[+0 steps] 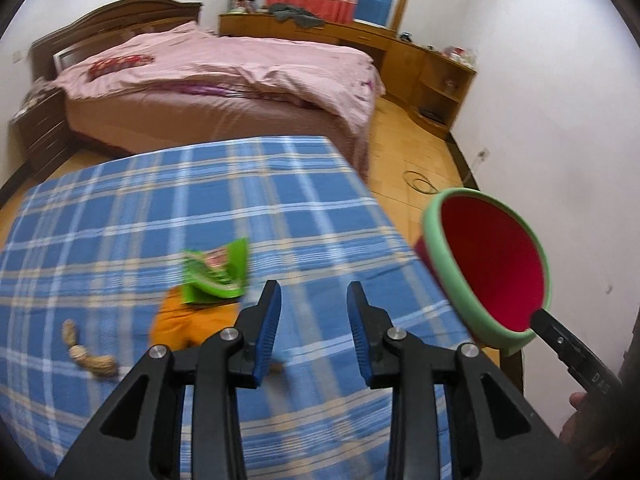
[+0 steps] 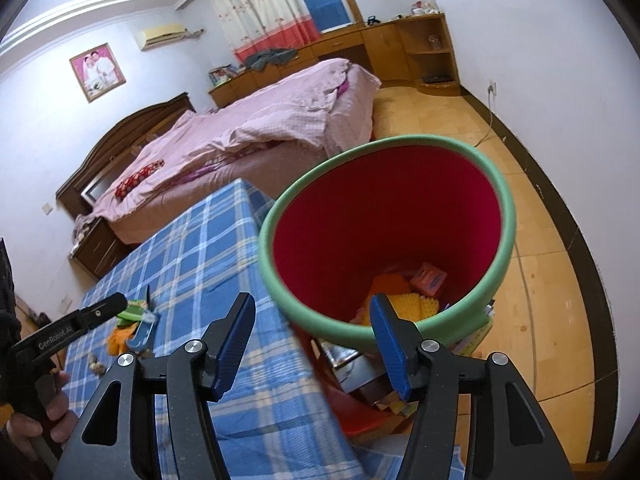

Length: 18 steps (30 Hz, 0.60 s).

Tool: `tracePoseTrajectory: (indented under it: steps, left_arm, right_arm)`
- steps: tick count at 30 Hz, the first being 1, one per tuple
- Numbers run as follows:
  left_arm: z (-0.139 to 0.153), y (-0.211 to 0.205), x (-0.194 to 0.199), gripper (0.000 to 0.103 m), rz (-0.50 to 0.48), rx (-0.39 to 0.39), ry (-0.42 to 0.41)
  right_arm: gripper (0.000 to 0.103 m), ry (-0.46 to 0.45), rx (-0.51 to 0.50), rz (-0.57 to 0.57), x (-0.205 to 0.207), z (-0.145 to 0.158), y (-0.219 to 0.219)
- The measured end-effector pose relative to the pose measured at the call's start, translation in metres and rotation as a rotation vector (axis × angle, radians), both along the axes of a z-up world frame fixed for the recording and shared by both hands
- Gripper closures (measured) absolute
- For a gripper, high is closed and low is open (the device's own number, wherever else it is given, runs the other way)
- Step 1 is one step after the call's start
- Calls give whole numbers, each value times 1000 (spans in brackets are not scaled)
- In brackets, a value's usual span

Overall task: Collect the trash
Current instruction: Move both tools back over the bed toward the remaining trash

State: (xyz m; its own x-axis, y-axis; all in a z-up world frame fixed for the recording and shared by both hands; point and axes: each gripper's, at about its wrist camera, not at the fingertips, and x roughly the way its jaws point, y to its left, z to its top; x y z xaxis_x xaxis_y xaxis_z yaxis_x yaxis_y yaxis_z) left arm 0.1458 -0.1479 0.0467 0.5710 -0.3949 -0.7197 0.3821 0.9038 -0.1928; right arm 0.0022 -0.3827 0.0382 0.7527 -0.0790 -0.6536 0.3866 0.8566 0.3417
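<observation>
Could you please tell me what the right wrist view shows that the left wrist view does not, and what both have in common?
Only the right wrist view looks down into the bin: orange scraps and a small box lie at its bottom. It also shows a framed photo and an air conditioner.

Only the left wrist view shows the peanuts clearly, plus a cable loop on the floor.

Both show the checked cloth, green wrapper, orange piece, the bin and the bed.

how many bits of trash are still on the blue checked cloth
3: green wrapper, orange wrapper under it, and peanut shells to their left. More may hide behind the left gripper.
</observation>
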Motion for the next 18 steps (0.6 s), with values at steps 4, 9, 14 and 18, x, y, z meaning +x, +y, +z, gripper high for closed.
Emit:
tracePoseTrajectory:
  steps: [4, 9, 14, 18]
  left_arm:
    - [-5, 24, 4, 69, 54, 11, 10]
    - [-14, 53, 11, 69, 123, 28, 32]
    - [-32, 68, 19, 67, 163, 44, 79]
    - [-44, 70, 24, 67, 156, 25, 119]
  right_arm:
    - [42, 4, -6, 18, 2, 1, 11]
    - [42, 10, -8, 30, 3, 0, 20]
    - [42, 22, -5, 39, 5, -4, 26]
    - [42, 32, -8, 50, 6, -6, 32]
